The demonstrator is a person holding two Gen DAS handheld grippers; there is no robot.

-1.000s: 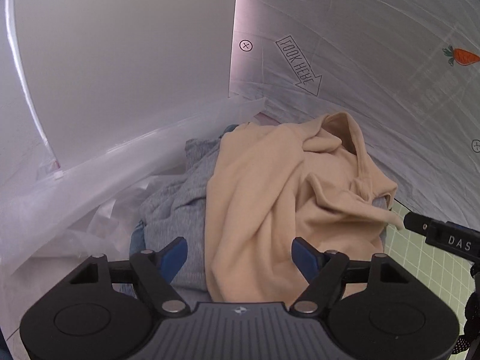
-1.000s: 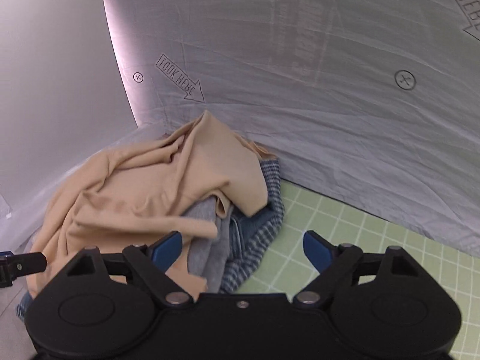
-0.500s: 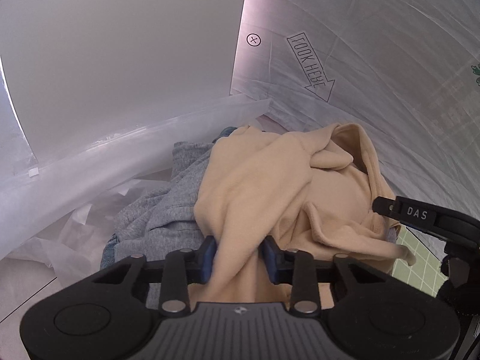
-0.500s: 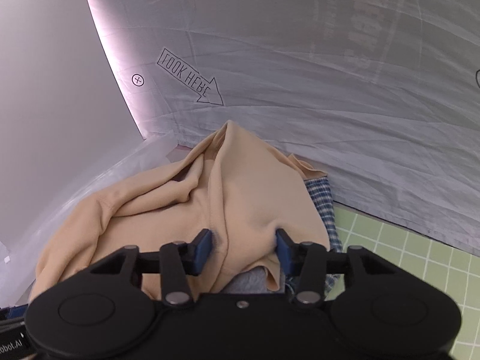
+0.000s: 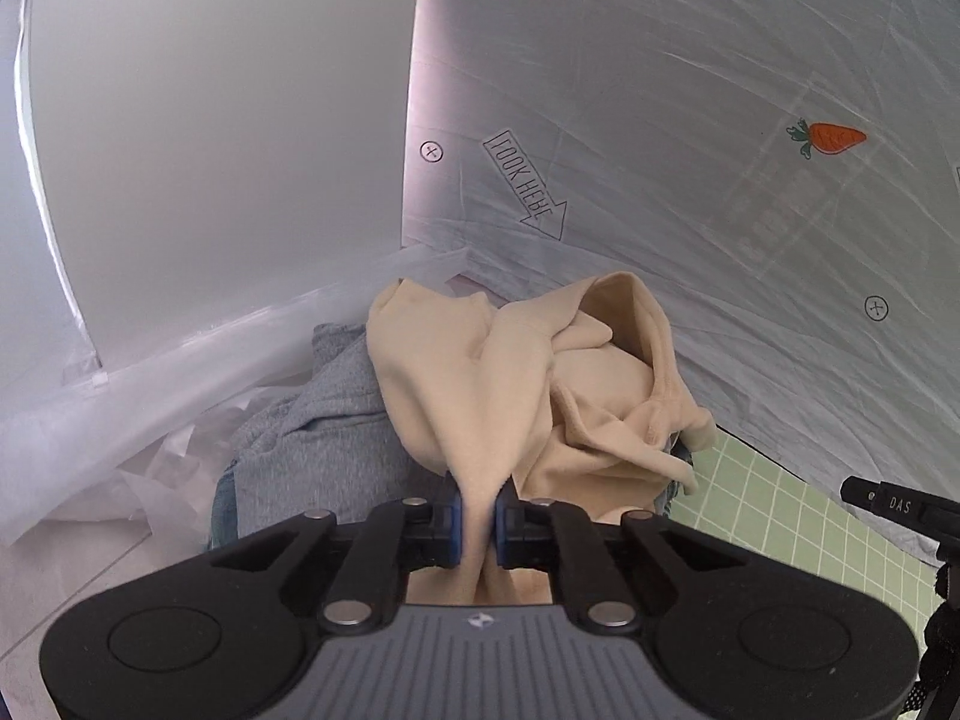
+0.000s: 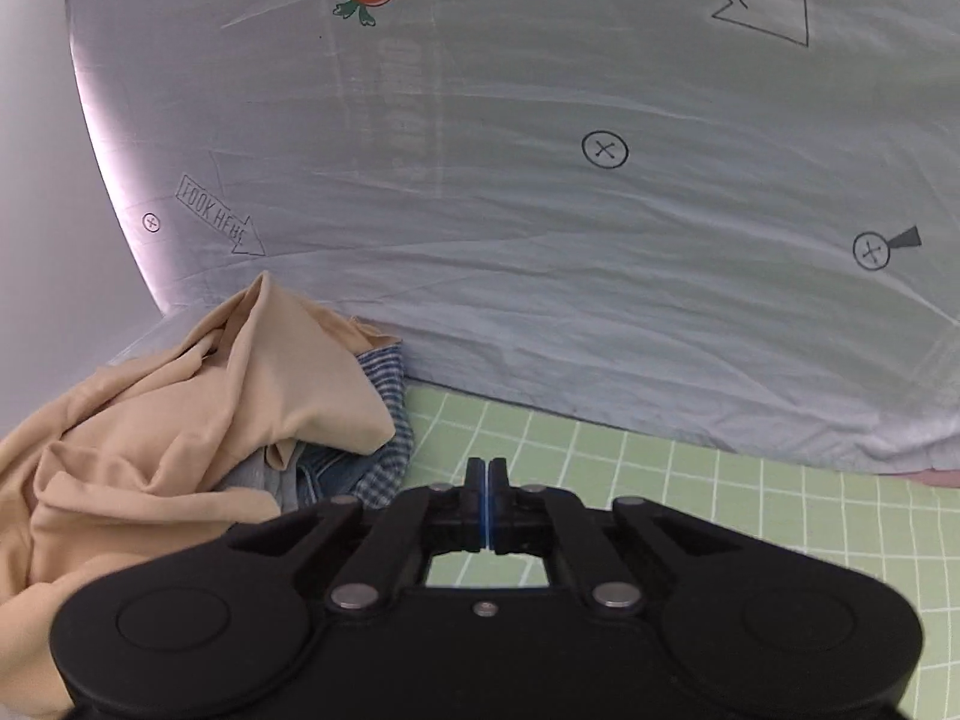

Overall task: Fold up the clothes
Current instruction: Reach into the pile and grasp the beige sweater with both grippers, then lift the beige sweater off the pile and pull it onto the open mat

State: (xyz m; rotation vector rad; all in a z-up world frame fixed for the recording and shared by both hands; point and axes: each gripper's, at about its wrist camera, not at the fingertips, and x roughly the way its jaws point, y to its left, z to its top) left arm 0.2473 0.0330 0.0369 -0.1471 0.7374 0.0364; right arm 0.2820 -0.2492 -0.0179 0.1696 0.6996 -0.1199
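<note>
— Both claws stood wide a second ago; how do they stand now?

— Pinched in. The left gripper (image 5: 478, 516) is closing and its blue pads already clamp a fold of the beige garment (image 5: 510, 384), which rises in a peak from them.

— And the right gripper (image 6: 486, 504)?

— Its jaws meet pad to pad with nothing between them, over the green grid mat (image 6: 690, 480), clear of the cloth.

— Where does the beige garment lie?

— On top of the heap at the far left of the mat, against the grey printed sheet (image 6: 540, 240). Under it lie a grey knit garment (image 5: 324, 438) on the left and a blue checked shirt (image 6: 390, 420) at the right edge.
</note>
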